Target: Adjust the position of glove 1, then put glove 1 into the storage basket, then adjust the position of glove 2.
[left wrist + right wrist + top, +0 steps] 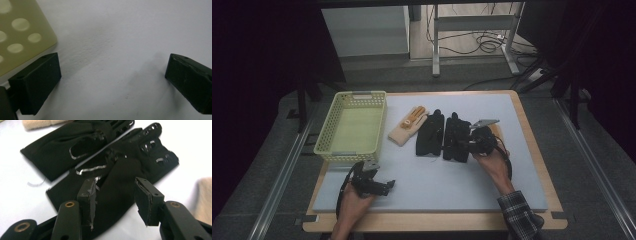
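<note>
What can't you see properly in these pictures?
- Right gripper view: whether its pads already press the nearer black fabric glove; the jaws straddle it and the fabric is dark.
- High view: the same gripper covers that glove's edge.
- Left gripper view: the pale green perforated plastic basket is cut off by the frame.
- High view: the beige knitted glove's orange pattern is too small.
</note>
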Demonstrator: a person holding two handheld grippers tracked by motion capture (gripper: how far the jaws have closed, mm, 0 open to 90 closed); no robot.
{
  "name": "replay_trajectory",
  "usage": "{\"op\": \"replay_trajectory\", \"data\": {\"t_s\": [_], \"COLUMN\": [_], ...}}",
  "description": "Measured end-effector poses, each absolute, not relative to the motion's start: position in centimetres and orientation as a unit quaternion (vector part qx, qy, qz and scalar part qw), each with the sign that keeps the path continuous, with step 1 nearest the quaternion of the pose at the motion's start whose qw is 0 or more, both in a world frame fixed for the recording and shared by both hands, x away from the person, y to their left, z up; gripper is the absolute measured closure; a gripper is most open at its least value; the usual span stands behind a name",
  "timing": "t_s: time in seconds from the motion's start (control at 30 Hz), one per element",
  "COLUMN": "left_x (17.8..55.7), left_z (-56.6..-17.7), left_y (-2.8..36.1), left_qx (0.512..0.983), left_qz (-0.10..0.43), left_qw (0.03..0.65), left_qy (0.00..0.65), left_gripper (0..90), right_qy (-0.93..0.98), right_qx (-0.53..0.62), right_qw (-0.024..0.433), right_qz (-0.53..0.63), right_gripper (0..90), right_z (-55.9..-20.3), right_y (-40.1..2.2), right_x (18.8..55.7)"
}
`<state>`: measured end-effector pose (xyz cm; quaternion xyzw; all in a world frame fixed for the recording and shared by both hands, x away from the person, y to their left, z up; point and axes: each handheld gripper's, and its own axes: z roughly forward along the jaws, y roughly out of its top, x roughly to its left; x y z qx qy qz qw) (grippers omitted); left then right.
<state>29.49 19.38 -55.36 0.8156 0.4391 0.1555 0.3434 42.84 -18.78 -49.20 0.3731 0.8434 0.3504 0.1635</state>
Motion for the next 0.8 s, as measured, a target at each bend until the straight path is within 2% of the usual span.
{"op": "replay_trajectory", "data": {"t_s": [0.03,0.07,0.2,0.37,0.43,0.47,0.5,0.57,0.6,0.67,0.8], "left_x": [29.5,29.5,29.5,29.5,29.5,29.5,29.5,29.5,29.5,29.5,29.5], "left_z": [-55.4,-55.4,-55.4,-55.4,-55.4,-55.4,-55.4,-55.4,-55.4,-55.4,-55.4], "left_y": [19.4,19.4,19.4,19.4,19.4,19.4,19.4,19.4,19.4,19.4,19.4], "left_qx": [0.816,0.816,0.815,0.816,0.815,0.815,0.815,0.815,0.815,0.815,0.815], "left_qz": [0.155,0.155,0.155,0.155,0.156,0.155,0.155,0.155,0.155,0.156,0.156], "left_qw": [0.343,0.343,0.344,0.344,0.345,0.344,0.344,0.344,0.344,0.344,0.344], "left_qy": [0.439,0.439,0.439,0.439,0.440,0.439,0.439,0.439,0.439,0.439,0.439], "left_gripper": [0.7,0.7,0.7,0.7,0.7,0.6,0.8,0.8,0.8,0.8,0.8], "right_qy": [0.843,0.845,0.846,0.849,0.840,0.838,0.837,0.837,0.839,0.836,0.834], "right_qx": [0.373,0.374,0.382,0.396,0.416,0.421,0.422,0.424,0.421,0.426,0.426], "right_qw": [0.163,0.166,0.169,0.175,0.160,0.160,0.164,0.167,0.173,0.171,0.179], "right_qz": [0.350,0.345,0.331,0.304,0.308,0.309,0.307,0.303,0.299,0.300,0.301], "right_gripper": [51.0,44.6,35.3,33.4,36.4,47.8,51.8,70.1,73.8,78.3,80.3], "right_z": [-49.2,-49.5,-50.4,-51.5,-51.8,-51.8,-51.8,-51.7,-51.6,-51.6,-51.2], "right_y": [-18.8,-18.1,-17.1,-16.4,-16.2,-16.2,-16.2,-16.2,-16.1,-16.1,-16.2], "right_x": [42.8,43.6,45.2,46.6,47.0,47.0,46.9,46.6,46.5,46.4,46.1]}}
